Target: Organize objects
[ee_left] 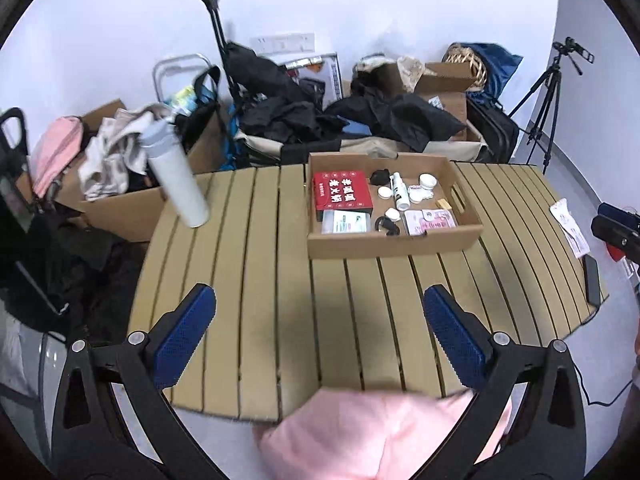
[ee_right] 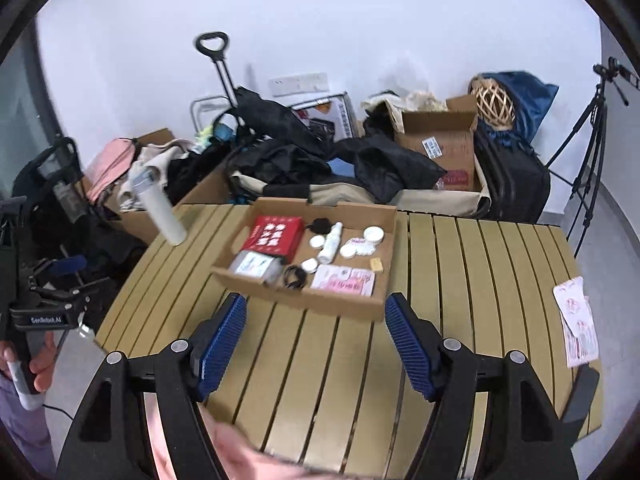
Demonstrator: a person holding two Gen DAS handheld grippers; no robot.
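Nearest the lens, a pink cloth [ee_left: 380,436] is seen under the left gripper [ee_left: 320,340], whose blue pads [ee_left: 184,336] are spread wide with nothing between them. The right gripper [ee_right: 316,344] is likewise held apart and empty above the slatted table [ee_right: 480,280].

From left to right on the table, a white bottle [ee_left: 176,176] is stood at the far left corner, a shallow cardboard tray [ee_left: 394,242] is placed in the middle, and a pink-printed sachet [ee_right: 576,324] is left loose near the right edge, with a dark flat phone-like item [ee_left: 592,280] just beside it.

The sachet is judged light, thin and floppy; it is best pinched at an overhanging edge, since it lies flat on the slats. The bottle is judged stiff, smooth and easily toppled, so it is best taken at mid-body.

Inside the tray a red box [ee_left: 342,194], small white jars [ee_left: 428,180] and a spray bottle [ee_left: 400,192] are already packed, leaving little free floor. Behind the table, clutter of bags and boxes is kept well apart.
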